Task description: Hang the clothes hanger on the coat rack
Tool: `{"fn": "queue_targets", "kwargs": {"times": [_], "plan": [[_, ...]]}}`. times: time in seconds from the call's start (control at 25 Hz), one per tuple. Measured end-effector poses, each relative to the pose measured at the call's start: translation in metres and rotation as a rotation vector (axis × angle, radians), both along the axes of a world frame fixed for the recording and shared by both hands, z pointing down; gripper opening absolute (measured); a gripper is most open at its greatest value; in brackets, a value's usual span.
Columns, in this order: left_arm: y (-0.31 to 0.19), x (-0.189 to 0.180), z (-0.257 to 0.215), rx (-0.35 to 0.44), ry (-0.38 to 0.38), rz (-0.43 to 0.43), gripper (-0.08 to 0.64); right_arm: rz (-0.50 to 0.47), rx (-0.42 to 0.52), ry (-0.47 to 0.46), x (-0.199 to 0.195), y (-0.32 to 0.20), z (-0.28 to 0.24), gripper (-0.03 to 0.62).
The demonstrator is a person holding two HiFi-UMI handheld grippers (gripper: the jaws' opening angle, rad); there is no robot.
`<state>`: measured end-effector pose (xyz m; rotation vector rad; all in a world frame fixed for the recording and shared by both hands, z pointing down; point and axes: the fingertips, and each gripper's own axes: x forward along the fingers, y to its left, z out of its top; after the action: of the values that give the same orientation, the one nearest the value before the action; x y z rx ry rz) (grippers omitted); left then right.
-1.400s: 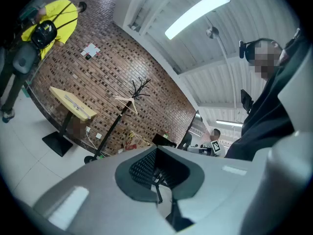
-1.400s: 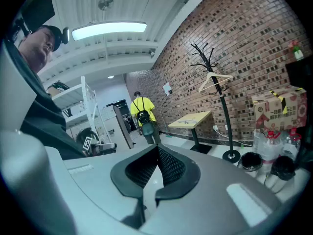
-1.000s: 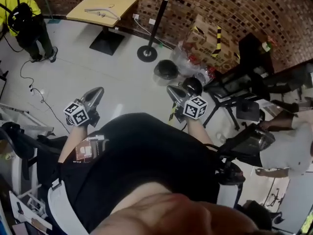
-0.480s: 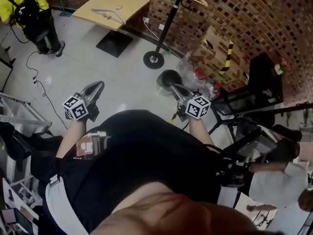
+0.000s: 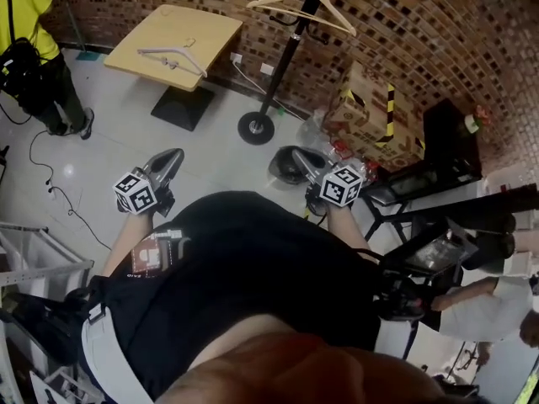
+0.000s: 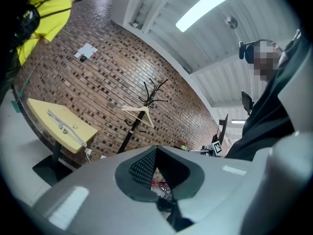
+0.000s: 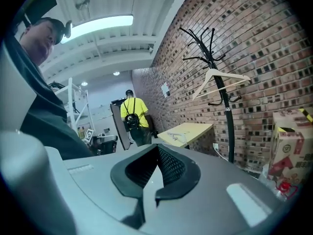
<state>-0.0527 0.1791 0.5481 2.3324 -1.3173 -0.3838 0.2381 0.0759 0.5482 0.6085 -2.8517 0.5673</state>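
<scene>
Approach step: my left gripper (image 5: 171, 156) and right gripper (image 5: 298, 156) ride closed, empty; next I must open over the tabled hanger (image 5: 173, 57).

Head view: camera on the person's head, aimed steeply down. The person's torso (image 5: 244, 276) fills the lower frame, left claw (image 5: 171, 156) and right claw (image 5: 301, 158) sit mid-frame, floor (image 5: 126, 133) beyond. Left gripper view, right gripper view: each rides its claw, set low, sighting along the jaws roughly level toward the brick wall (image 6: 98, 82). All three share the coat rack (image 5: 282, 66) and yellow counter (image 5: 202, 28) — both well off.
</scene>
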Motion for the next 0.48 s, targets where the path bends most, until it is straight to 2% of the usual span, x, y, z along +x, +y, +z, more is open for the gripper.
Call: {"fn": "queue_targets", "kwargs": {"times": [0.16, 0.28, 0.48], "plan": [[-0.051, -0.044, 0.004, 0.010, -0.033, 0.090, 0.003, 0.065, 0.020, 0.003, -0.039, -0.044, -0.008, 0.014], [-0.087, -0.067, 0.006, -0.006, -0.038, 0.116, 0.003, 0.101, 0.013, 0.004, -0.059, -0.071, -0.008, 0.014], [-0.133, -0.072, 0.016, -0.025, -0.010, 0.133, 0.003, 0.123, -0.021, 0.023, -0.064, -0.107, 0.007, 0.014]]}}
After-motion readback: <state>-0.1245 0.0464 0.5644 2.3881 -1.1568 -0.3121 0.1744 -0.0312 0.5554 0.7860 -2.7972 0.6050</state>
